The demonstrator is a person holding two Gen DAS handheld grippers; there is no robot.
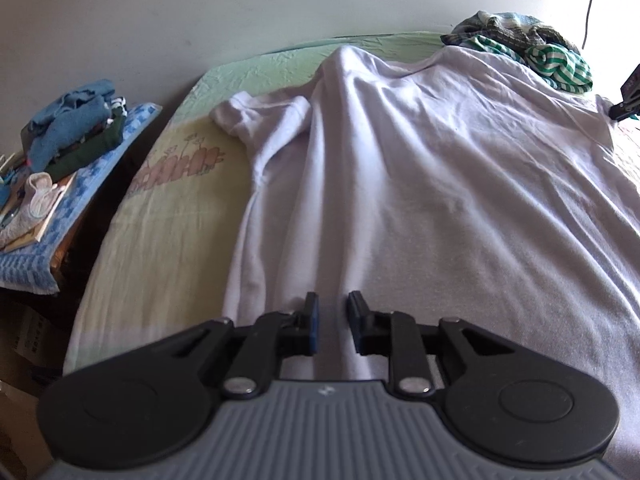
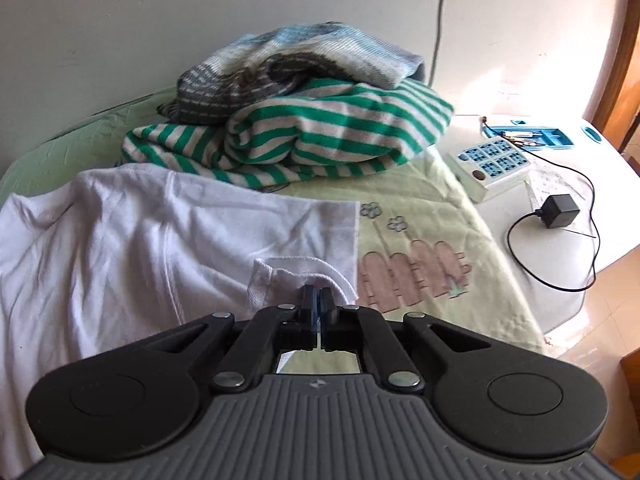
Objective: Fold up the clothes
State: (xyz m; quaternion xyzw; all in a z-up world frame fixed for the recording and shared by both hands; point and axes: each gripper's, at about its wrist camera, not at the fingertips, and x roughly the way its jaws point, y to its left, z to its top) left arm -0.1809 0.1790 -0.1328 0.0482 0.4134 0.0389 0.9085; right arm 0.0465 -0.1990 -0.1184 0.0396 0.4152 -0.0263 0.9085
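Grey ribbed housing and black linkage arms are seen closest in both wrist views. Ahead of these, the left gripper [image 1: 333, 309] is held w/ its jaws apart, and a strip of the white t-shirt [image 1: 420, 200] is seen in the gap; the pads are not pressed on the cloth. The shirt is spread flat over the bed sheet [image 1: 168, 208], stretching away from the left gripper toward the wall, w/ one sleeve [image 1: 260, 114] bunched up ahead and to the left. A stack of folded clothes [image 1: 76, 128] is set on a blue checked cloth [image 1: 60, 216] well off to the left, beside the bed.

The right gripper [image 2: 317, 300] is closed, its jaws together on the white shirt's edge at the collar rib [image 2: 320, 272]; whether cloth is truly pinched between the pads cannot be told for sure, but the tips are buried in the fabric. Beyond the right gripper, a green-striped garment [image 2: 320, 140] is piled w/ a grey-blue striped knit [image 2: 304, 64] on top. Further right, a power strip [image 2: 490, 162] and a black adapter [image 2: 560, 210] w/ its cable are laid on a white table [image 2: 624, 184].
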